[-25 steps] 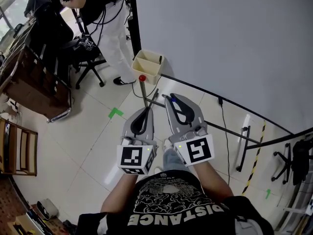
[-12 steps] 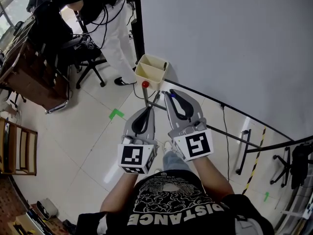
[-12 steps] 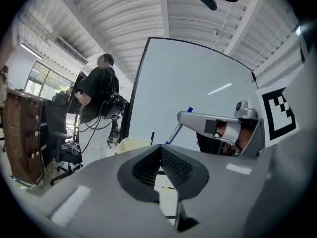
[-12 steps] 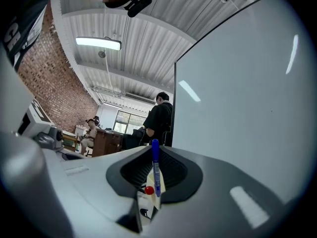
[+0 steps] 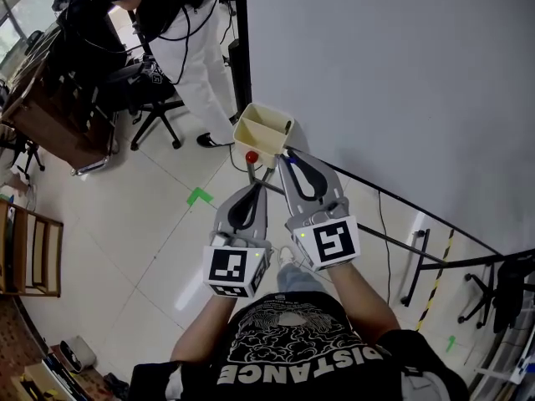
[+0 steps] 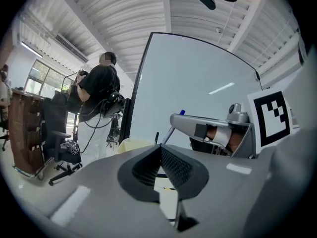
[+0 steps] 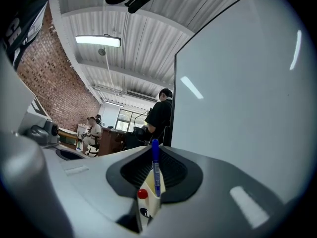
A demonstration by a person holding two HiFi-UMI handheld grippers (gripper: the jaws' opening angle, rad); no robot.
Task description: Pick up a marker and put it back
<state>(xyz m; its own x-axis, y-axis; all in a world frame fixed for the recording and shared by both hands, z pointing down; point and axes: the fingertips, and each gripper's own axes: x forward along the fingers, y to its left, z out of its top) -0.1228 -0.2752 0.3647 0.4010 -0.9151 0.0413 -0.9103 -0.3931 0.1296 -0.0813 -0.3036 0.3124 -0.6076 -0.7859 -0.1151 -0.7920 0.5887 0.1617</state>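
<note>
A blue marker (image 7: 155, 168) stands upright between the pads of my right gripper (image 7: 154, 155), which is shut on it. In the head view the right gripper (image 5: 288, 159) sits just below a cream holder (image 5: 261, 130) fixed at the whiteboard's lower corner. A dark marker (image 6: 156, 137) stands in that holder (image 6: 132, 144). A red knob (image 5: 251, 157) on a post sits beside the holder, also showing through the right jaws as the red knob (image 7: 142, 194). My left gripper (image 5: 250, 190) is shut and holds nothing, its pads meeting in the left gripper view (image 6: 161, 151).
The whiteboard (image 5: 393, 73) fills the right side on a black stand with floor legs (image 5: 414, 261) and a cable. A person in white trousers (image 5: 196, 65) stands by an office chair (image 5: 142, 86). A wooden desk (image 5: 50, 115) is at left.
Both grippers have drawn closer to the cream holder. The right gripper's tip with the blue marker now sits right beside it. The grip has not changed.
</note>
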